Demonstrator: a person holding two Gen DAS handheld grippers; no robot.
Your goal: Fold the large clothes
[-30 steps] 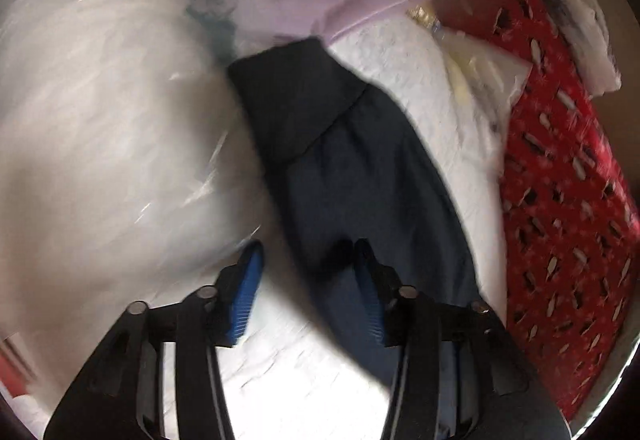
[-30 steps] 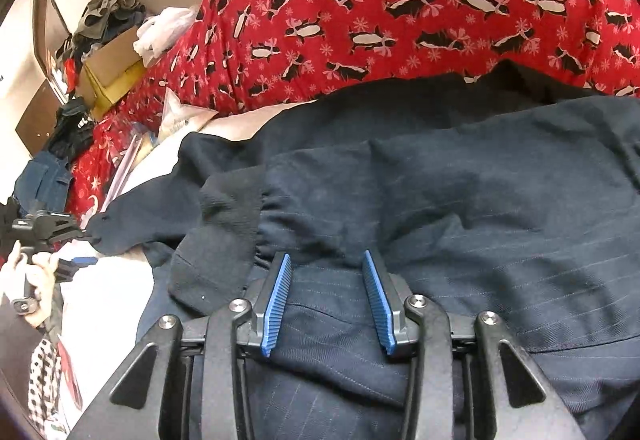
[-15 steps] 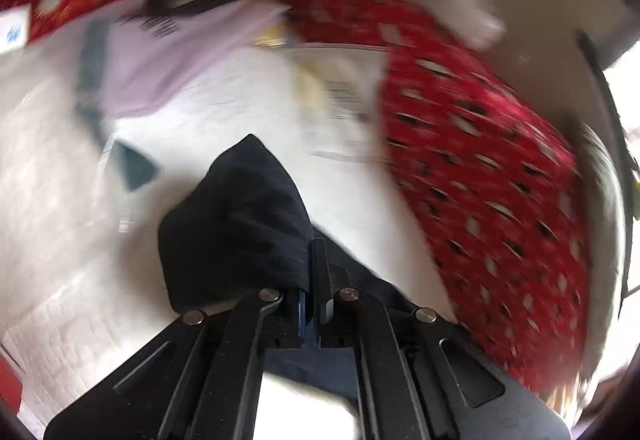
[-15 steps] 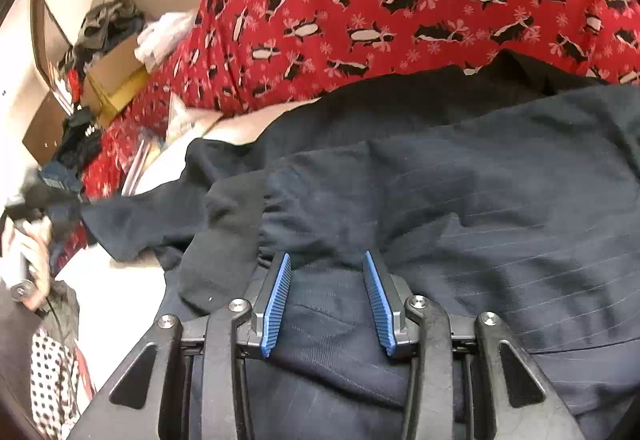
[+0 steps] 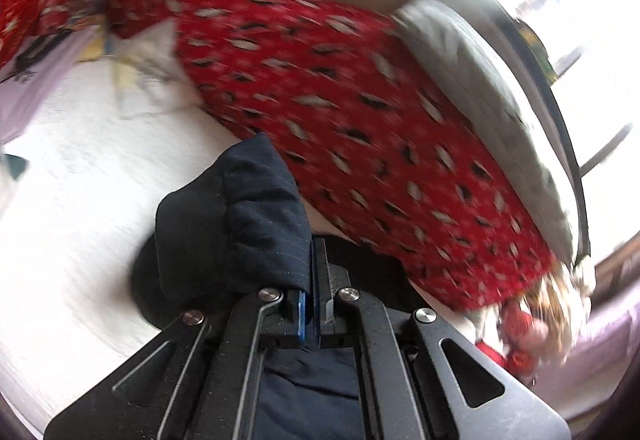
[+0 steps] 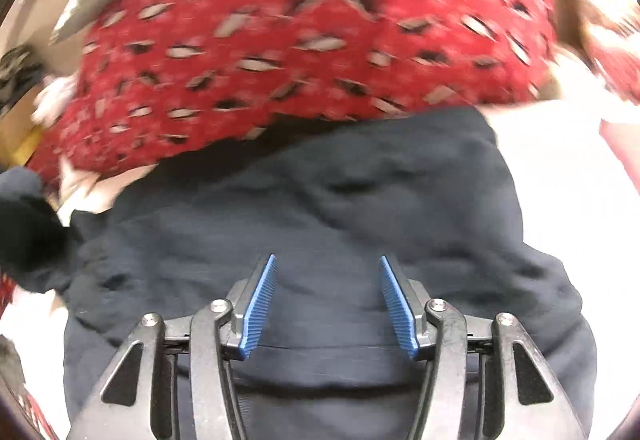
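A dark navy pinstriped garment (image 6: 360,200) lies rumpled on the white bed cover (image 6: 560,200). My left gripper (image 5: 314,264) is shut on the garment's sleeve (image 5: 248,224), which bunches over its left finger above the white cover (image 5: 80,200). My right gripper (image 6: 326,264) is open, its blue pads (image 6: 260,304) spread just over the body of the garment, holding nothing. The lifted sleeve shows as a dark blurred mass at the left edge of the right wrist view (image 6: 28,224).
A red blanket with a penguin print (image 5: 360,100) (image 6: 300,40) lies bunched along the far side of the garment. A lilac shirt (image 5: 24,80) and plastic packaging (image 5: 148,72) lie at the far left. A grey pillow (image 5: 480,60) is beyond the blanket.
My left gripper closed on the sleeve and swung it up and right toward the red blanket. My right gripper opened wider and moved over the garment; both views are motion-blurred.
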